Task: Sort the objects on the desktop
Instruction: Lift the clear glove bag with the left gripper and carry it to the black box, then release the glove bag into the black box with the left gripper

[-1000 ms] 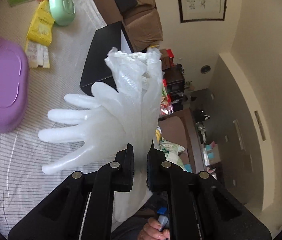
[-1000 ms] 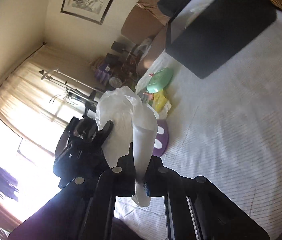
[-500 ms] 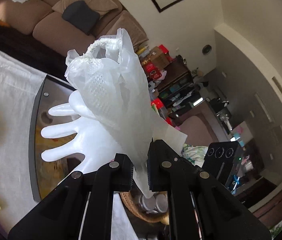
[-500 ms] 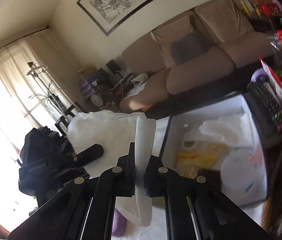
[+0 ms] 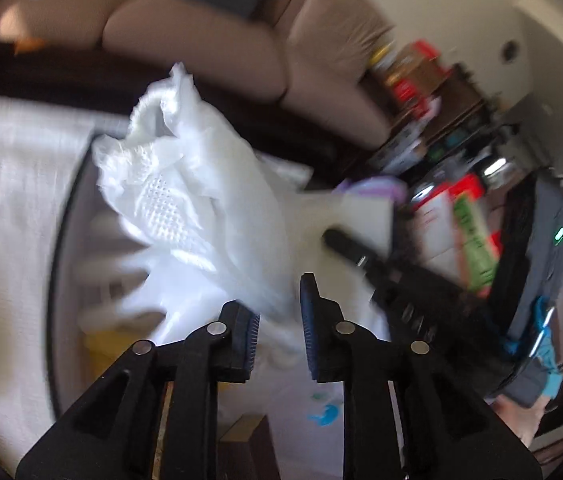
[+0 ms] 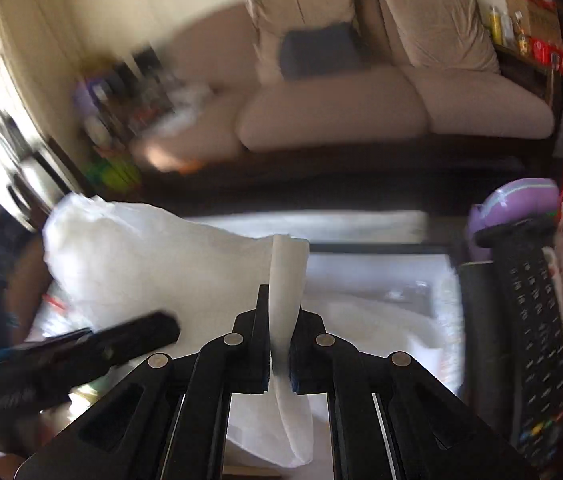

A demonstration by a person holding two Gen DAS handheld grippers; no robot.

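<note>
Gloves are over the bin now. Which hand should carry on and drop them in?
Probably the right. The right gripper is shut on the gloves; the left gripper has just been opening, its pads apart with the gloves between them.

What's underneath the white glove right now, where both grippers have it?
Under the plastic glove sits an open bin holding crumpled white plastic. The right gripper pinches the glove; the left gripper's jaws have just been opening around it. The glove covers the bin's left part.
</note>
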